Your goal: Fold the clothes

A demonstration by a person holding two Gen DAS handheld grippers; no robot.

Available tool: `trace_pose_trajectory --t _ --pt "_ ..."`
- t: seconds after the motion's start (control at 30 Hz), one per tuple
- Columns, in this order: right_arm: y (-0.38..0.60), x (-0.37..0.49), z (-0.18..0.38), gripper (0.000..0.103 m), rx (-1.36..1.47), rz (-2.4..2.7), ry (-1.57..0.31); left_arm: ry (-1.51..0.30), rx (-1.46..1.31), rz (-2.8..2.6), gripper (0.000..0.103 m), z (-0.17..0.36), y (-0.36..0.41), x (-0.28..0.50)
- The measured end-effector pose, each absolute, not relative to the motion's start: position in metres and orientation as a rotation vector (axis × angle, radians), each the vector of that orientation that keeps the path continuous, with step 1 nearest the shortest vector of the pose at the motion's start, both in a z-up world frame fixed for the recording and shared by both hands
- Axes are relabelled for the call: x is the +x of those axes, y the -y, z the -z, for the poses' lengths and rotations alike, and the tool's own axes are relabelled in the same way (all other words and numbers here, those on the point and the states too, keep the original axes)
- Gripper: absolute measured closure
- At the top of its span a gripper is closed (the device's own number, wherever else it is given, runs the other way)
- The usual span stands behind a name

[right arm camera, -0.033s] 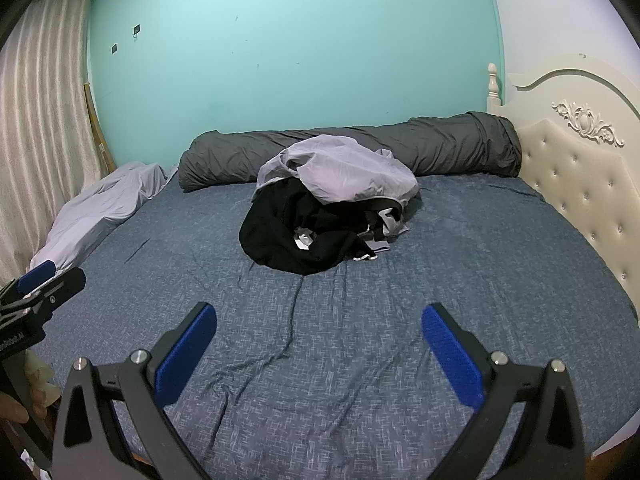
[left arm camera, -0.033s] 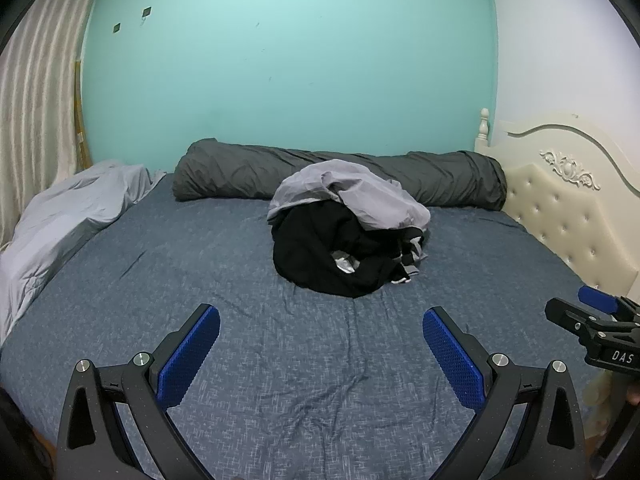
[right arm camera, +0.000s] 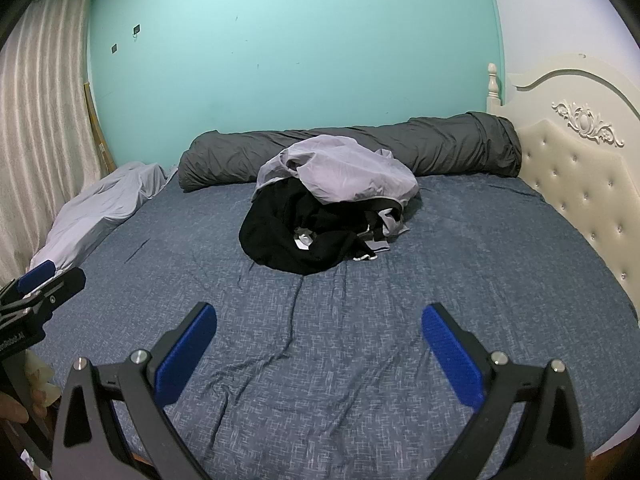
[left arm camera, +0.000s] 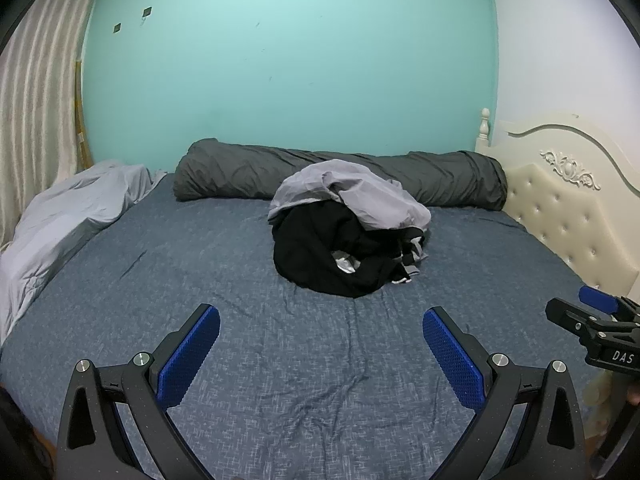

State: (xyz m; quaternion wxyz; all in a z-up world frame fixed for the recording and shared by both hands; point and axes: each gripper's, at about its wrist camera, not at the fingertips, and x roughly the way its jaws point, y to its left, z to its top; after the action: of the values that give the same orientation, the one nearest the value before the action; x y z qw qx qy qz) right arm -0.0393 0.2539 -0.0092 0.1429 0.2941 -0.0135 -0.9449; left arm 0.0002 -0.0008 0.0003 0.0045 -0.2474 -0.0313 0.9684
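Left claw (left arm camera: 320,354), right claw (right arm camera: 318,352) released, above bed (left arm camera: 200,264); clothes pile (left arm camera: 344,236) ahead

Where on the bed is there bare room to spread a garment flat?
Bare sheet between both open grippers, left and right, and the clothes pile; also between the pile and the headboard, and left toward the light grey bedding. Crowded at the back, where the pile reaches the rolled dark duvet.

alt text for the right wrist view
A crumpled pile of black and light grey clothes lies mid-bed on a blue sheet, unfolded. The open right gripper hovers in front; a rolled grey duvet lies behind.
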Motion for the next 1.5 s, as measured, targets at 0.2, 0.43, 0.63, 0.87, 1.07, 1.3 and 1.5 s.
trace_pose_trajectory --t 0.2,0.43,0.63,0.87,1.07,1.3,1.5 --pt "-0.2529 -0.0407 0.0091 0.000 0.849 2.724 0.034 0.099 -0.769 -3.031 0.000 -0.0015 0.0037 0.0010" --pt "-0.2544 -0.0418 0.0125 0.000 0.849 2.725 0.028 0.097 -0.785 -3.033 0.000 -0.0023 0.0060 0.0017" --pt "-0.2548 -0.0406 0.0129 0.000 0.849 2.726 0.023 0.101 -0.787 -3.031 0.000 -0.0040 0.0041 0.0010" --pt "-0.2562 -0.0385 0.0122 0.000 0.844 2.727 0.025 0.103 -0.786 -3.040 0.000 -0.0036 0.0054 0.0032" --pt "-0.2564 -0.0377 0.0117 0.000 0.845 2.724 0.024 0.103 -0.786 -3.044 0.000 -0.0038 0.0066 0.0031" --pt "-0.2571 -0.0391 0.0105 0.000 0.849 2.727 0.026 0.104 -0.795 -3.043 0.000 -0.0049 0.0046 0.0007" --pt "-0.2578 -0.0390 0.0119 0.000 0.854 2.727 0.027 0.112 -0.801 -3.041 0.000 -0.0026 0.0058 0.0003"
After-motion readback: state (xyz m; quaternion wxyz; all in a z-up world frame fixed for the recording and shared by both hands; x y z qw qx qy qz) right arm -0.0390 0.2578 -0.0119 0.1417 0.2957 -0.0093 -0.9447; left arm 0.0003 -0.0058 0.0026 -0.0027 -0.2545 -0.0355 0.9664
